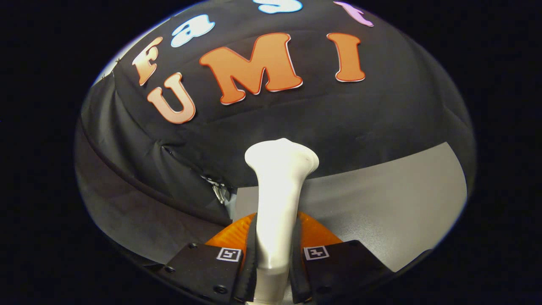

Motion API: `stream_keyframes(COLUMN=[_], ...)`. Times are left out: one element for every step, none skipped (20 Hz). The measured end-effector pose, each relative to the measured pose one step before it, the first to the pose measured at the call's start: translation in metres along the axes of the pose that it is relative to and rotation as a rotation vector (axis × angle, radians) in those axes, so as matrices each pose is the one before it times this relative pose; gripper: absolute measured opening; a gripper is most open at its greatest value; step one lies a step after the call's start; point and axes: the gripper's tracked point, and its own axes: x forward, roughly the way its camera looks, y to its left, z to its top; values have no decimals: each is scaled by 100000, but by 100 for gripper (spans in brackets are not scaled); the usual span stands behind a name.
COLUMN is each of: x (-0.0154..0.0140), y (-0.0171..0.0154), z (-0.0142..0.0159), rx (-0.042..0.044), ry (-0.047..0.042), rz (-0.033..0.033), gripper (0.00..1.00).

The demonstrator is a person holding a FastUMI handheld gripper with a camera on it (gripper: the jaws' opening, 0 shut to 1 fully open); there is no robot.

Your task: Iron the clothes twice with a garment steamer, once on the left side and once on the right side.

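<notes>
Gripper clenched on white plastic garment steamer, both black pads pressing its handle; flared head sticks out ahead of the fingers, above the grey table.

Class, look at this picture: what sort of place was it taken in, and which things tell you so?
Probably a recording booth: black cloth wall, plain grey table, and a gripper shut on a white garment steamer.

White steamer, orange-and-black fingers
</notes>
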Motion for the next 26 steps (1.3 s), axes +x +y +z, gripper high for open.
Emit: stream_keyframes(x=[-1038,-1095,-1072,-1026,-957,-1134,-1181,-1192,-1139,-1231,-1430,-1542,-1614,-1615,-1705,-1424,-1532,-1518,-1527,-1327,-1383,-1529,-1568,-1440,-1537,-1322], y=[-21,-49,-328,-576,-548,-524,-464,-331,-368,-314,-301,-135,-130,-140,28,302,226,167,192,259,229,203,306,340,259,301], z=[723,522,652,505,511,512,468,258,485,487,389,166,151,2,-14,-12,-132,54,197,237,374,239,329,90,-45,151], rx=[158,-298,-538,-1840,-1738,-1681,-1341,-1090,-515,-740,-760,-1195,-1387,-1124,-1232,-178,-639,-135,-428,28,143,-4,296,-491,-913,-542], ry=[-3240,-2764,-3214,-2979,-3426,-2902,-3129,-3085,-4364,-4027,-4225,-3824,-3324,-2898,-2358,-3140,-1937,-2443,-2116,-1827,-1988,-1896,-2132,-1745,-1745,-1751], rz=[83,-528,-1636,-2357,-2655,-2284,-1801,-1557,-1482,-1336,-945,-557,-557,-487,258,490,798,895,1086,1058,930,1117,983,1093,1080,654], gripper=[39,39,39,39,39,39,39,39,39,39,39,39,39,39,39,39,39,39,39,39,39,39,39,39,39,39])
